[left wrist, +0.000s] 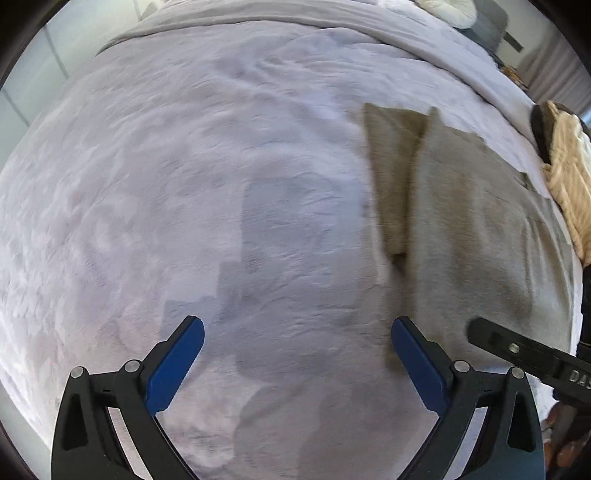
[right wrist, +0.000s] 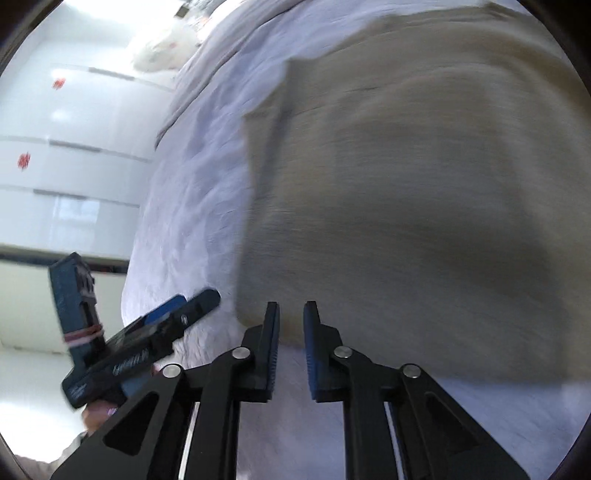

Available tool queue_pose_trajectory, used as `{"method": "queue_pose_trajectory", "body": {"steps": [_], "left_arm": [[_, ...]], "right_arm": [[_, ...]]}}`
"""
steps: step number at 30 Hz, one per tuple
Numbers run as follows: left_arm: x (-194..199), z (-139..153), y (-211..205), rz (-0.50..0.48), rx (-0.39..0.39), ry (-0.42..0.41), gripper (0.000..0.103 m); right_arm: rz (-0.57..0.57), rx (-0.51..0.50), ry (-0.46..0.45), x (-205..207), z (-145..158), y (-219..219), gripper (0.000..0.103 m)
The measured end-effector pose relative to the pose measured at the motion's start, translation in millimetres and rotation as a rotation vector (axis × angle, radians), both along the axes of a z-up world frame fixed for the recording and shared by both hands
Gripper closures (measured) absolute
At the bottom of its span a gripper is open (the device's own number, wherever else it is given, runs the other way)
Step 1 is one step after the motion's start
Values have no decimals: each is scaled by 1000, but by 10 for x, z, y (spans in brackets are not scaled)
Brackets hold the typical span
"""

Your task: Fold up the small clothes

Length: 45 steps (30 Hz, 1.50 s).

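A grey-brown garment [left wrist: 461,229] lies flat on the lavender bedspread [left wrist: 147,184], with a narrower flap or leg [left wrist: 388,177] along its left side. My left gripper [left wrist: 297,323] hangs open wide over bare bedspread, just left of the garment's near corner, with nothing between its blue pads. In the right wrist view the garment [right wrist: 406,184] fills the frame, blurred. My right gripper [right wrist: 291,306] sits at its near edge with only a narrow gap between the jaws and nothing gripped. The left gripper [right wrist: 192,306] shows to its left, a hand below it.
A cream knitted item [left wrist: 569,177] lies at the bed's right edge. A grey blanket [left wrist: 258,18] runs across the far end of the bed. White wardrobe doors [right wrist: 74,147] stand beyond the bed's left side, with a white soft object [right wrist: 162,51] at the far corner.
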<state>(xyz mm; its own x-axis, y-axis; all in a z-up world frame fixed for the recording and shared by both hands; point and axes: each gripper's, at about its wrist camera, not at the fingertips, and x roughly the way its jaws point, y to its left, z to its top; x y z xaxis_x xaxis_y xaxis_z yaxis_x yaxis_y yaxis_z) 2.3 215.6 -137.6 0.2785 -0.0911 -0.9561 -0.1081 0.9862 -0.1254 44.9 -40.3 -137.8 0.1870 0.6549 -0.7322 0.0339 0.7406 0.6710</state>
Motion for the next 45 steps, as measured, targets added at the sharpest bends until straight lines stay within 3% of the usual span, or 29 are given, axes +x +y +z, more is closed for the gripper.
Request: {"method": "queue_pose_trajectory", "body": {"steps": [5,8,11,18,20,21,22,27,41,45], "left_arm": [[-74,-56,151,25,11,12,2],[-90,-81,179,22,-5,12,2],[-79,-98,161,16,-22,20,2],[1,-124,-4,-31,-38,28,2],[11,-133,-46,-38,-43,32,2],[18,-137,-65,-42,-46,33,2],[23,-139,-81,-45,-47,34,2],[63,-163,-189,-67,-46,43,2],[215,-239,-493,-95,-61,52,2],[303,-269,-572,-90,-100,51,2]], "right_arm": [[96,-18,69,73,-298,493,89],[149,-57,48,-6,-242,571,89],[154,-23,66,-113,-161,465,89],[-35,-3,139,-397,-97,-251,87],[-102,11,175,-523,-181,-438,74],[-134,18,189,-585,-199,-542,54],[-169,31,199,-634,-225,-630,46],[-267,110,227,-715,-328,-762,46],[-360,175,235,-533,-437,-674,46],[-370,188,235,-514,-471,-686,46]]}}
